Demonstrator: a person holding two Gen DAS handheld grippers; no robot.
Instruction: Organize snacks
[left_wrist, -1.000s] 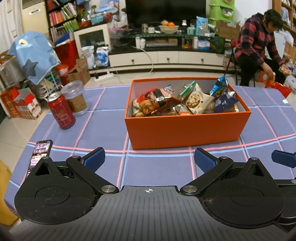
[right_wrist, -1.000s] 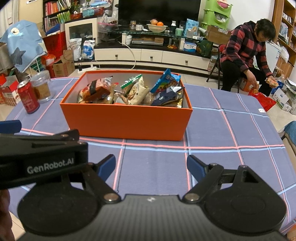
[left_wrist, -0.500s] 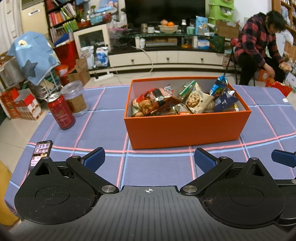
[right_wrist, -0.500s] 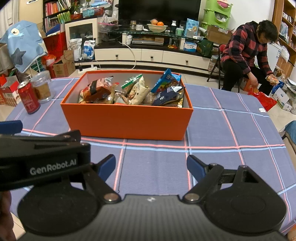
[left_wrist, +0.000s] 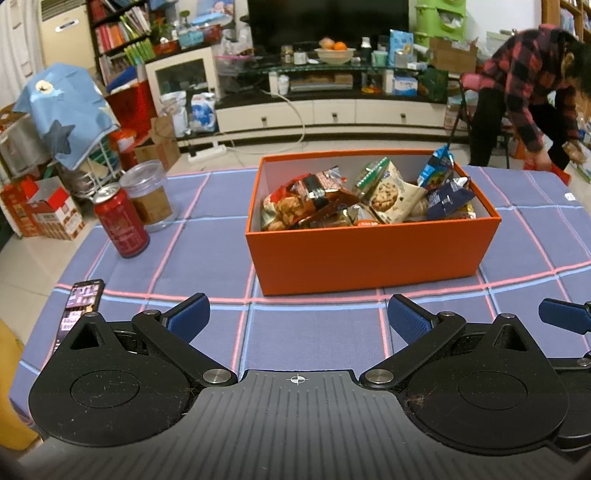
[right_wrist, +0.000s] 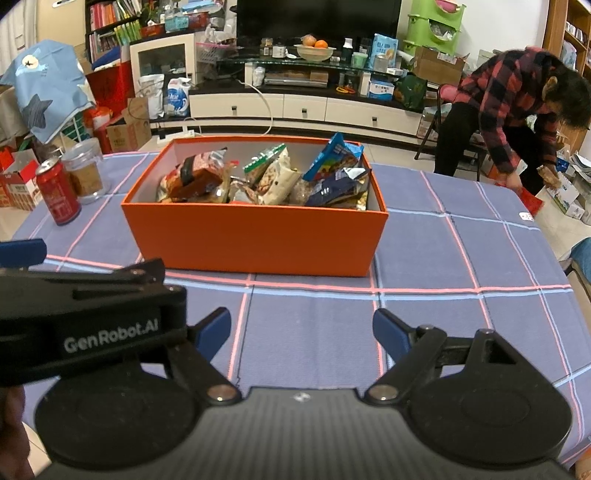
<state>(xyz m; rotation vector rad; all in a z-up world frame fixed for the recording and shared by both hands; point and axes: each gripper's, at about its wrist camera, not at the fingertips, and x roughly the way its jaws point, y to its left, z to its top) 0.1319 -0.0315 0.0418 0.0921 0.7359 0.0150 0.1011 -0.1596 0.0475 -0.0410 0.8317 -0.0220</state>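
An orange box (left_wrist: 369, 251) stands on the blue checked tablecloth, also in the right wrist view (right_wrist: 255, 240). It holds several snack packets, among them a cookie pack (left_wrist: 388, 194), a red-brown pack (left_wrist: 303, 195) and a blue pack (right_wrist: 332, 158). My left gripper (left_wrist: 297, 317) is open and empty, well short of the box's near wall. My right gripper (right_wrist: 301, 328) is open and empty, also short of the box. The left gripper's body (right_wrist: 88, 321) shows at the left of the right wrist view.
A red can (left_wrist: 120, 221) and a clear jar (left_wrist: 147, 195) stand at the table's far left. A phone (left_wrist: 79, 308) lies near the left front edge. A person in a plaid shirt (right_wrist: 513, 107) bends down beyond the table at the right.
Both grippers stay open and nearly still. The person in the plaid shirt has bent lower to the right.
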